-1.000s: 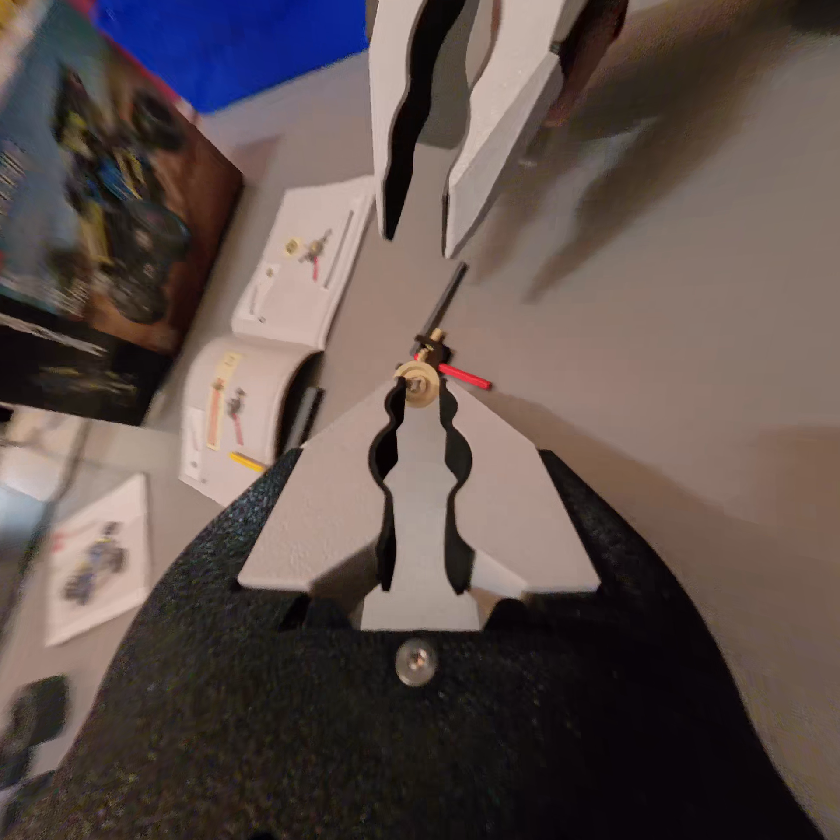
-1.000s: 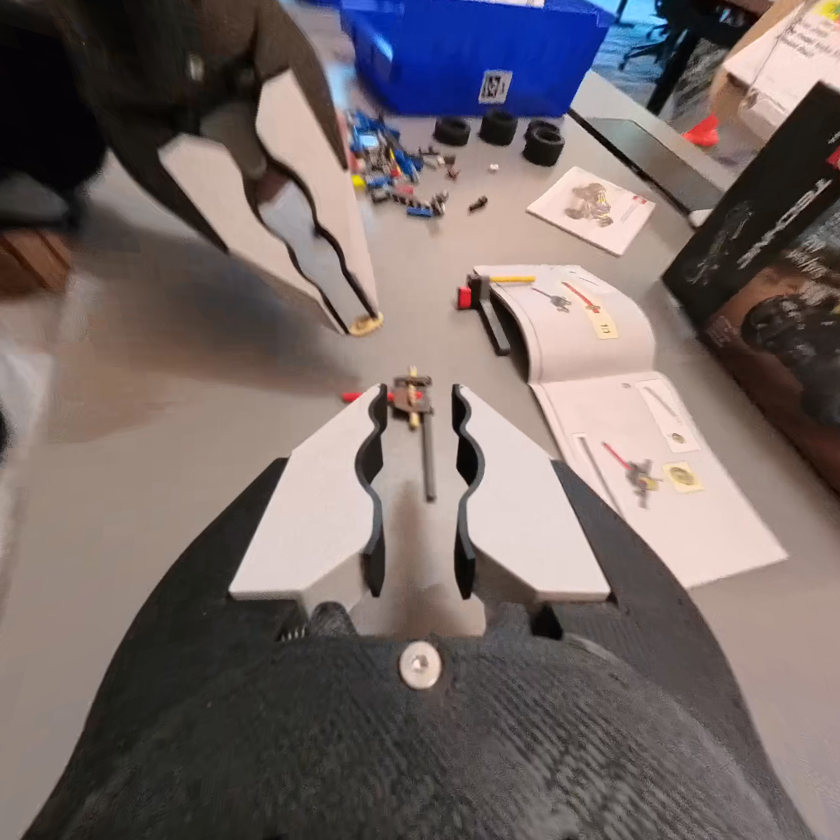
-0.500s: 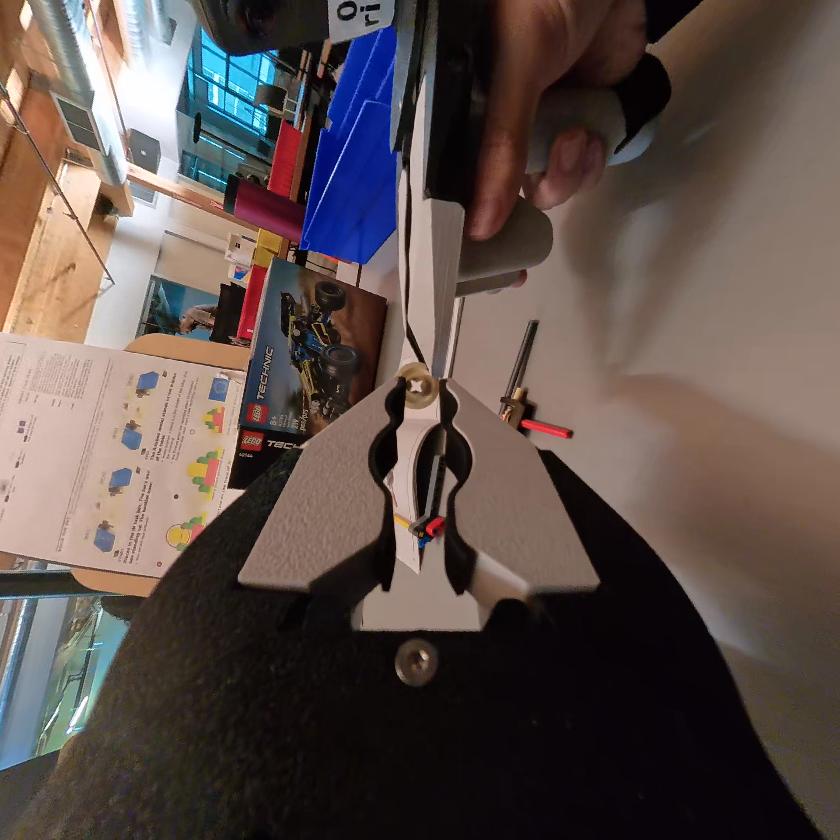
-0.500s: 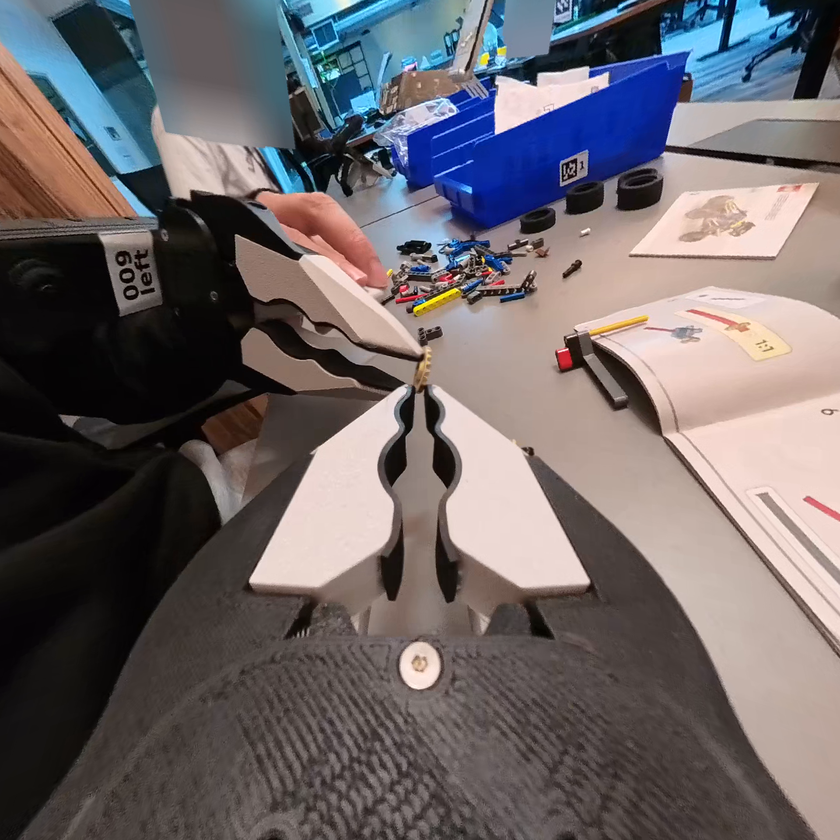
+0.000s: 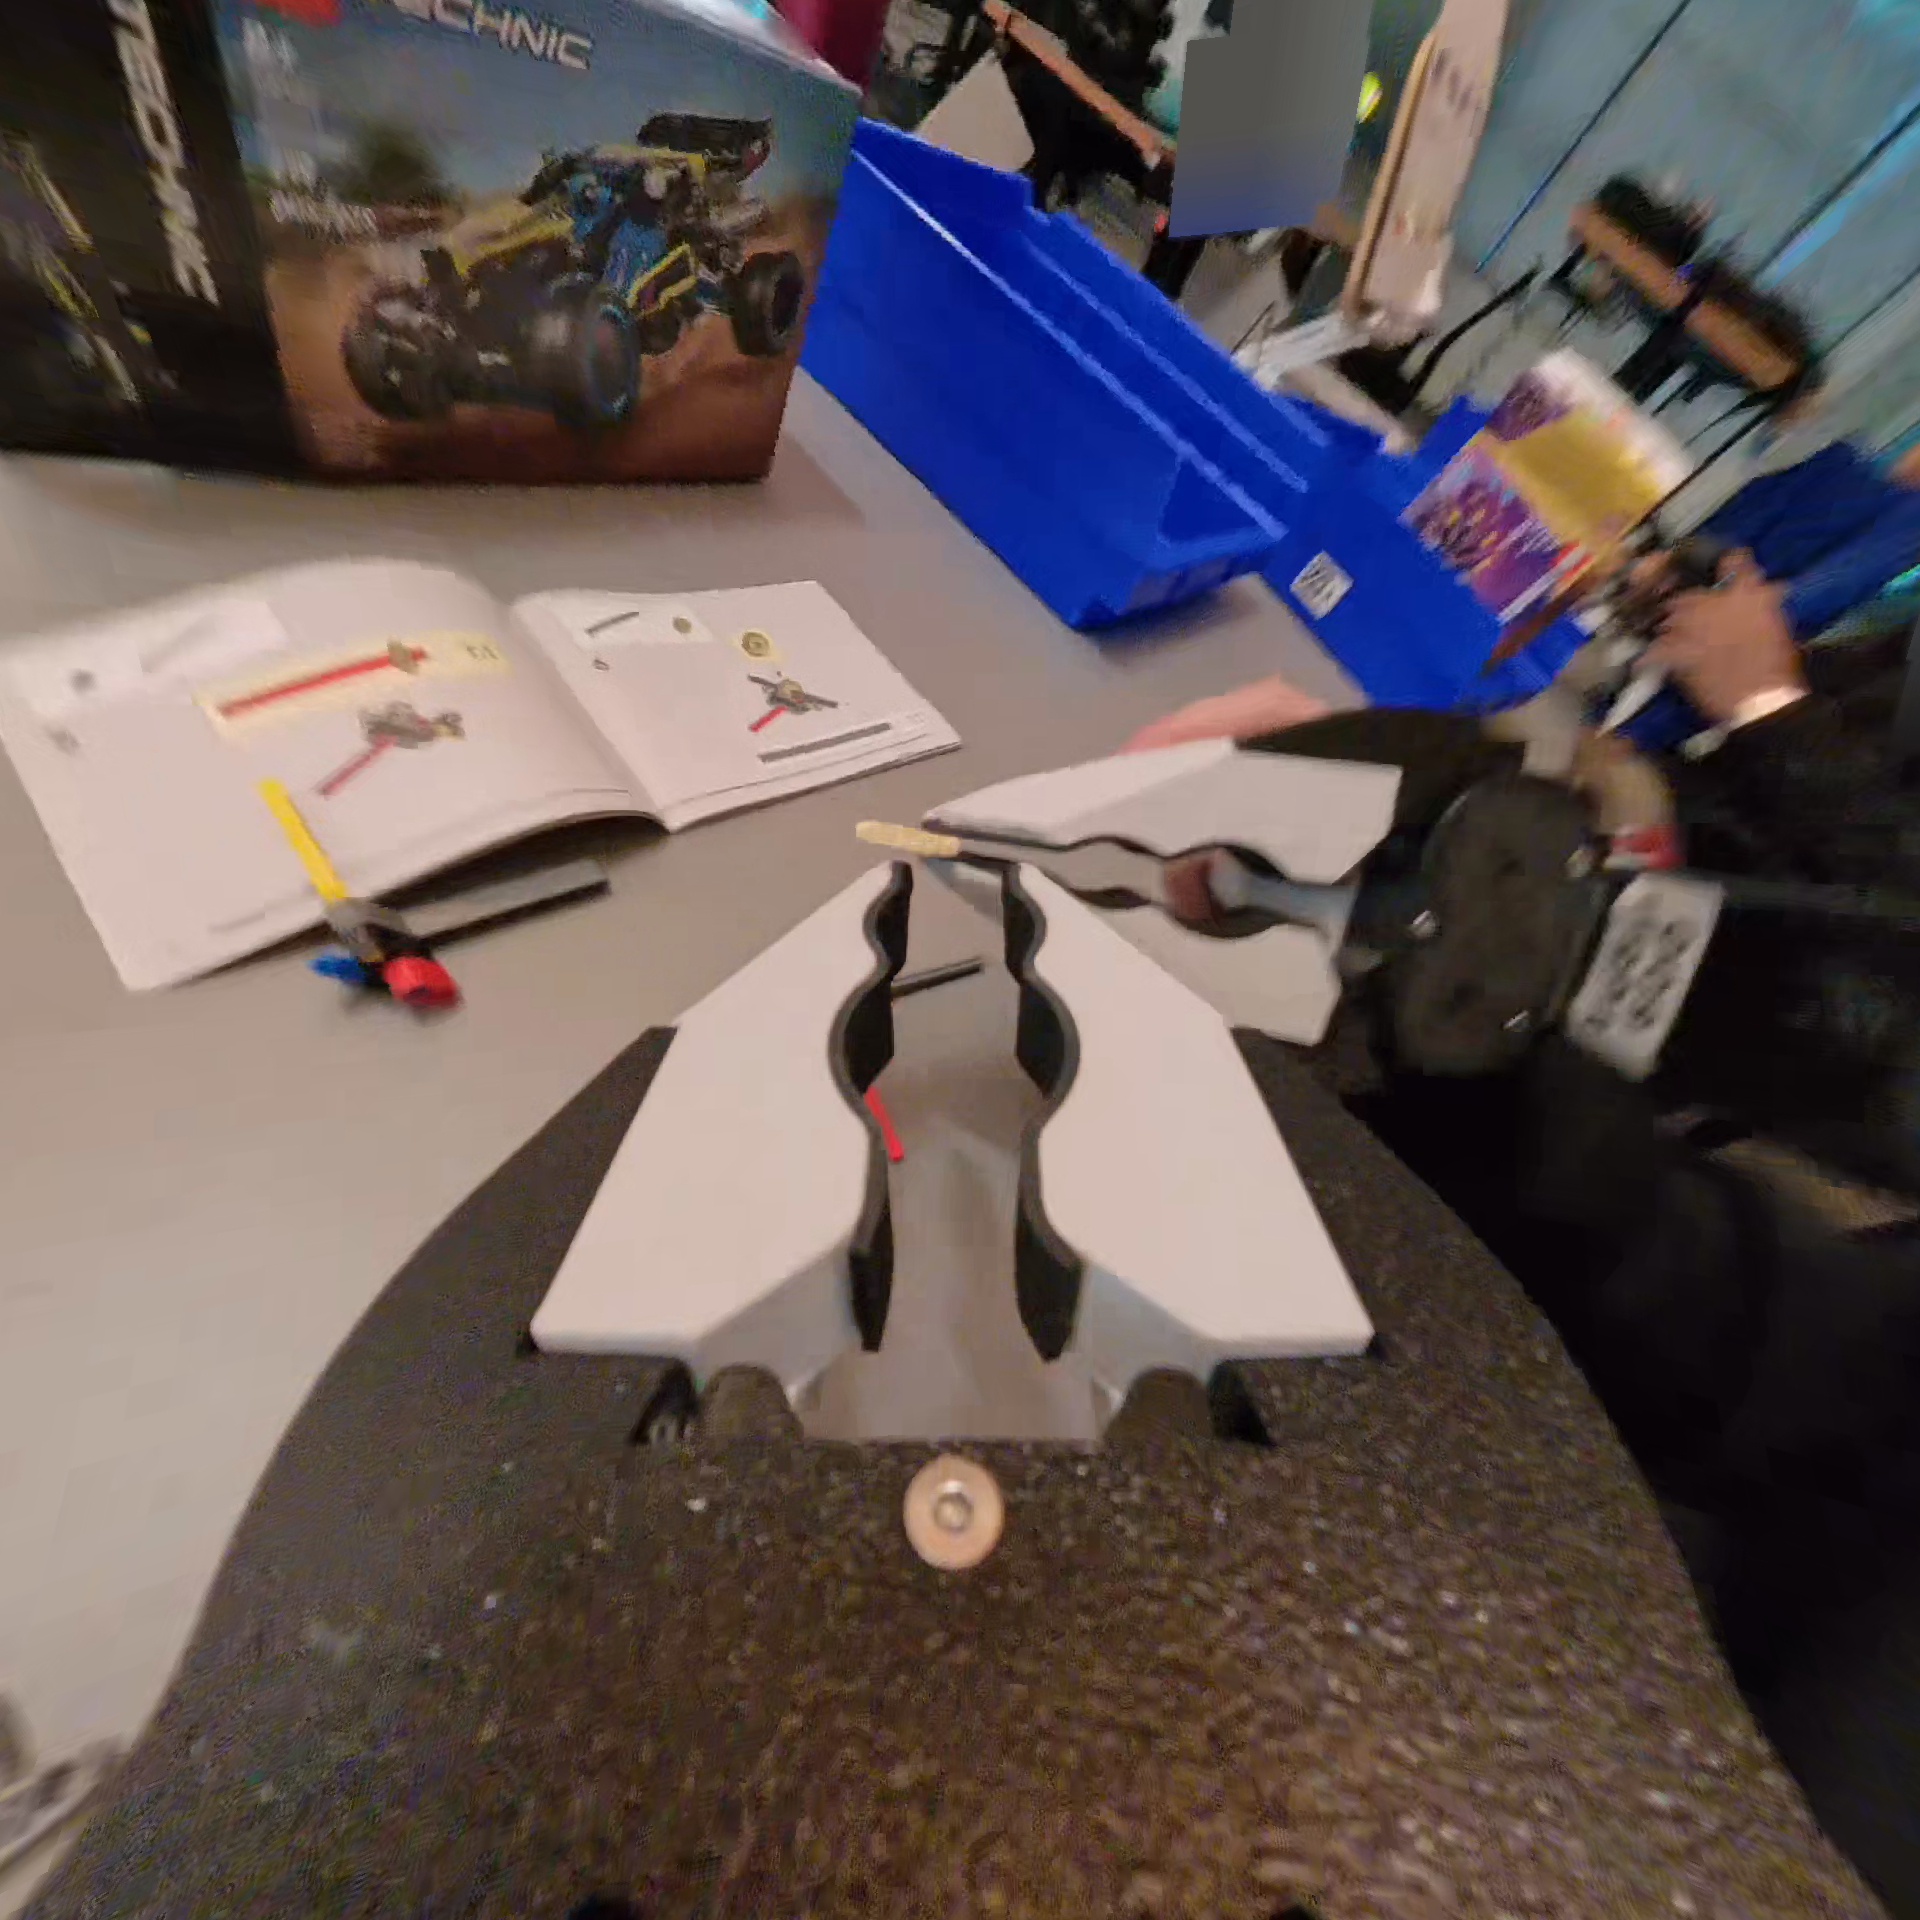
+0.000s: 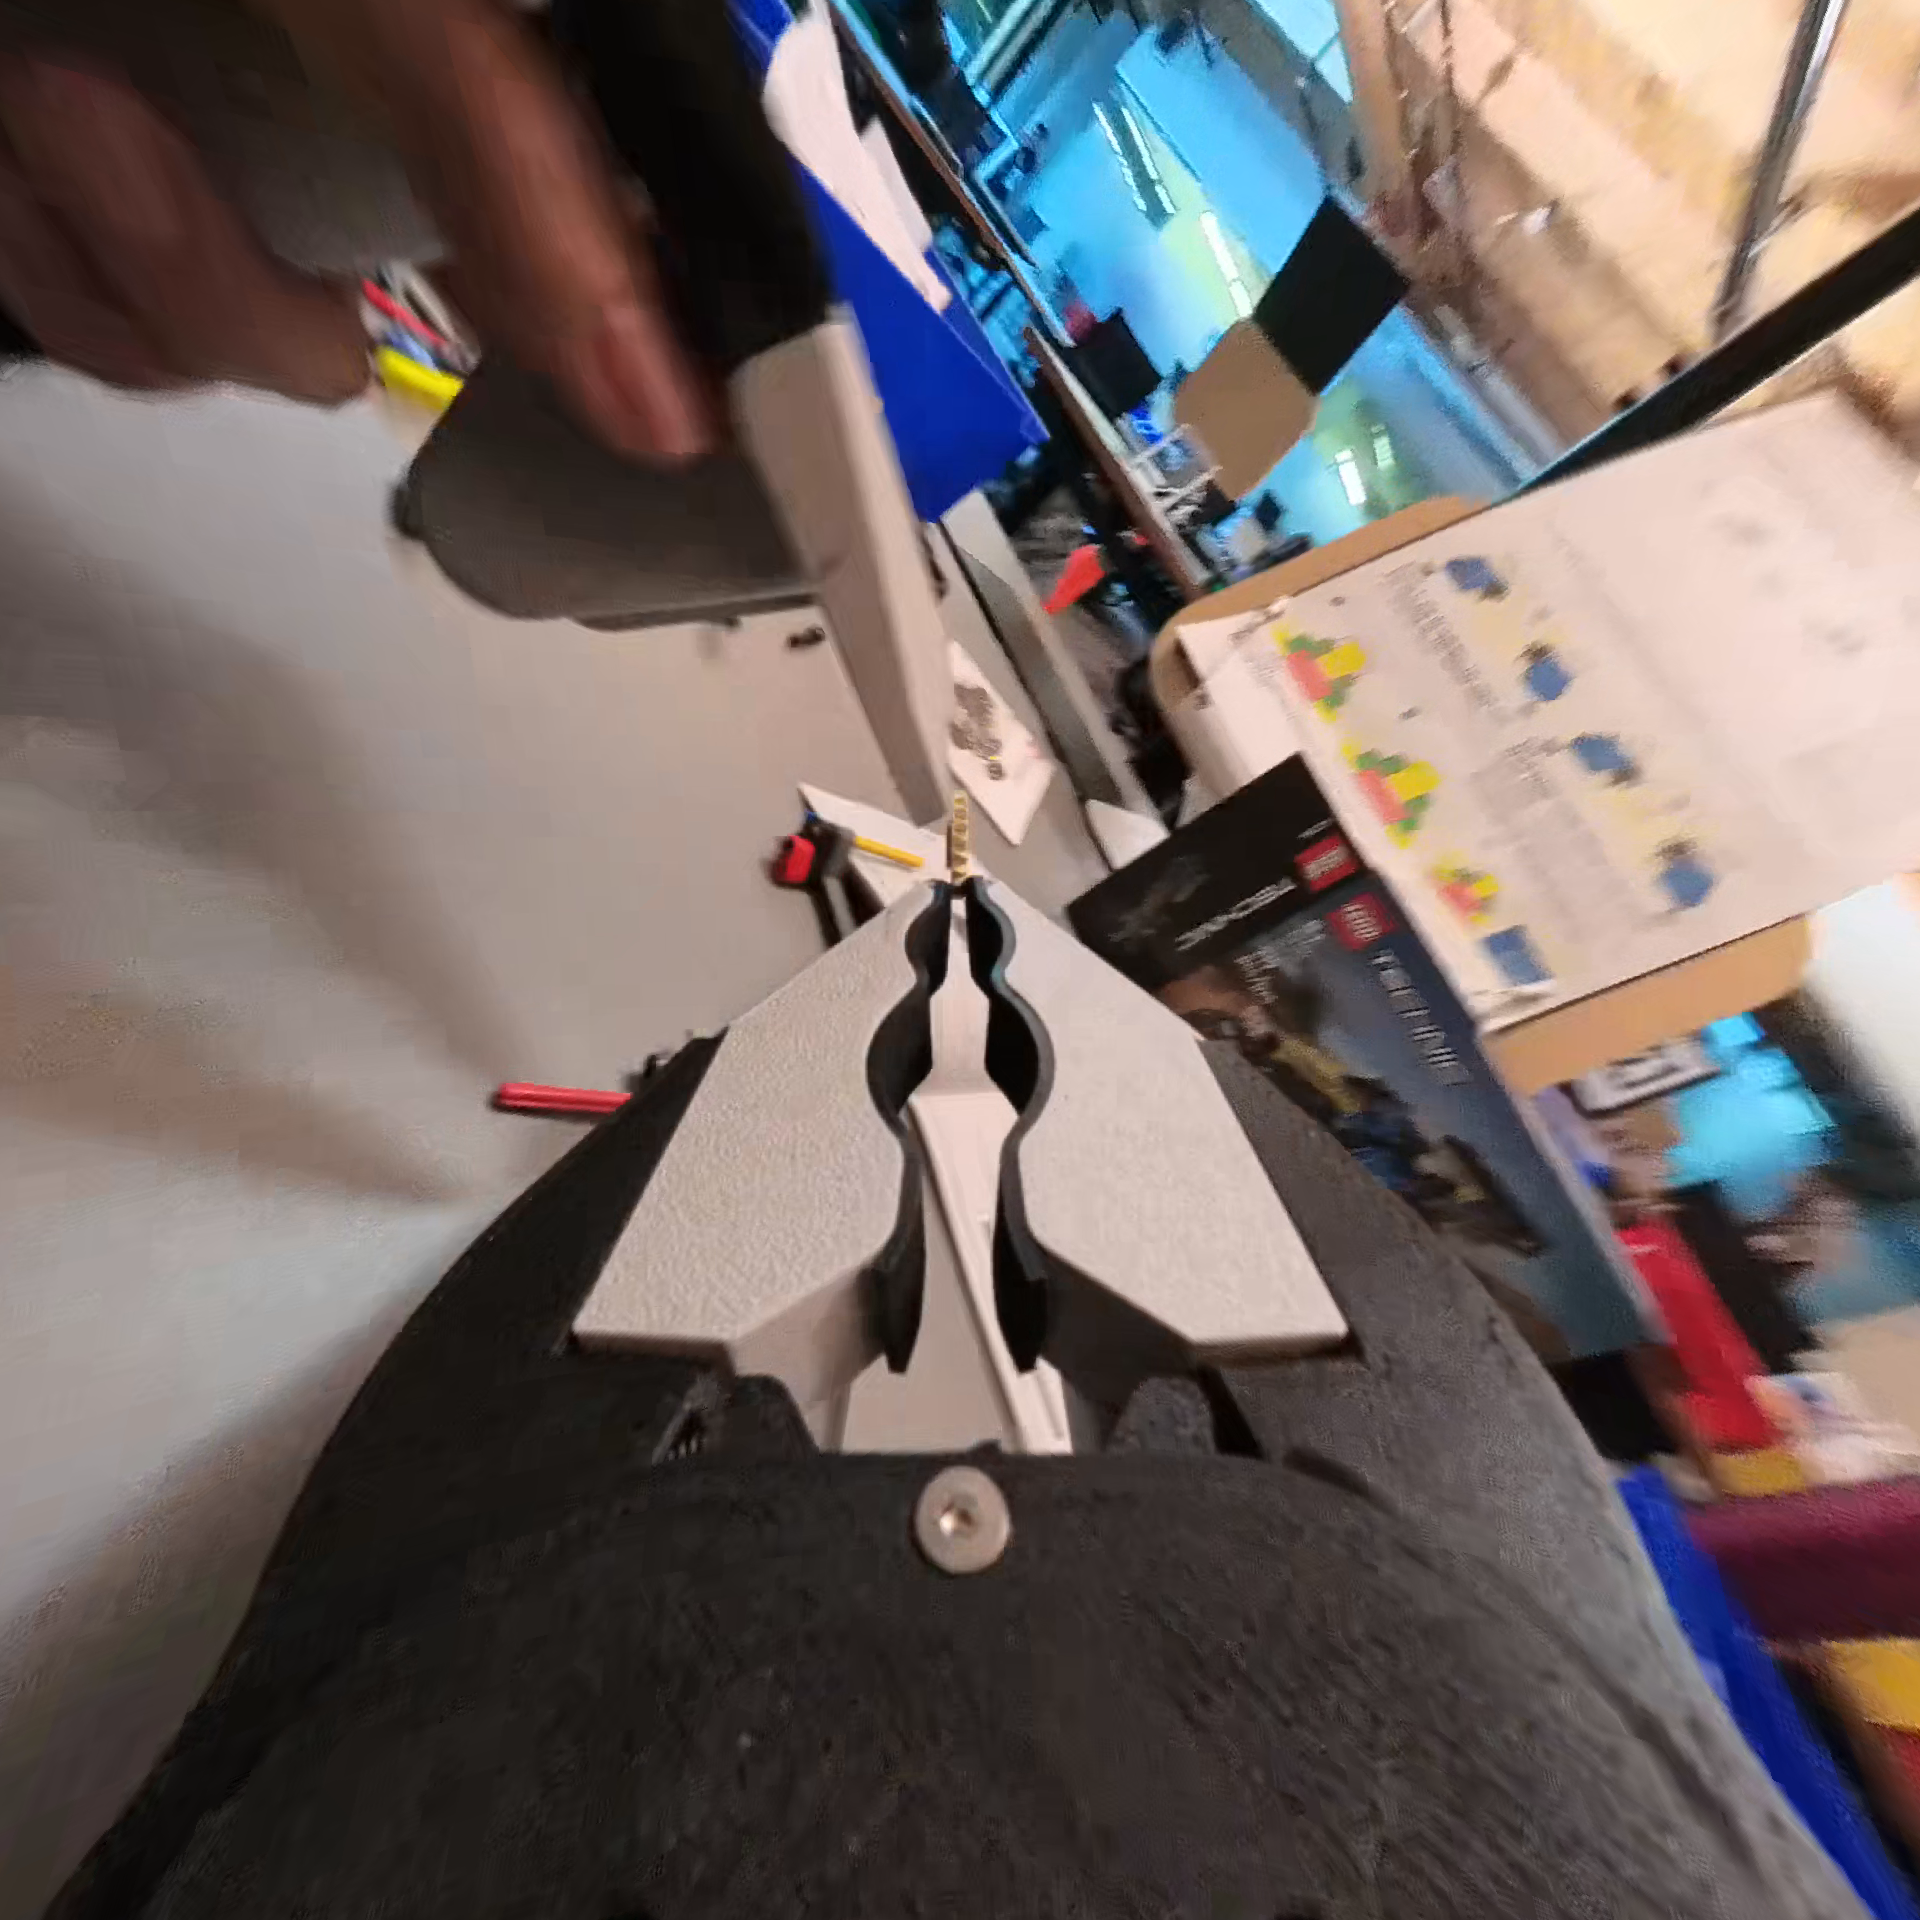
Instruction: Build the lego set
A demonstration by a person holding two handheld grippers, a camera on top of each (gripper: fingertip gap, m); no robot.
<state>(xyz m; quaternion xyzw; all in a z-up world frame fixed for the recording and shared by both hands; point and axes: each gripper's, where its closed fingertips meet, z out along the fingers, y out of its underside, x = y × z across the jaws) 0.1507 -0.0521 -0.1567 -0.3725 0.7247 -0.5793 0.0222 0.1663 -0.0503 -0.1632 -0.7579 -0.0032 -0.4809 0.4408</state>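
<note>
the grey table carries, far left, the set's box; right of it blue bins; nearer, the open instruction booklet.

right gripper: fingertips pressed together, pinching the edge of a small tan gear that stands just past the tips. in the left wrist view this gripper enters from the right, and the tan gear juts left from its tips, held above the table.

left gripper: jaws spread and holding nothing, just beneath and nearer than the gear.

on the table under the left gripper lie a black axle, long axis running left to right, and a red axle, mostly hidden by the finger. the red axle shows again in the right wrist view, lying left to right.

judgement: the step is threading the gear onto an axle. it goes best if the bore is lined up with the axle's long axis and the left gripper steadies the axle; the rim-only pinch may let the gear twist.
</note>
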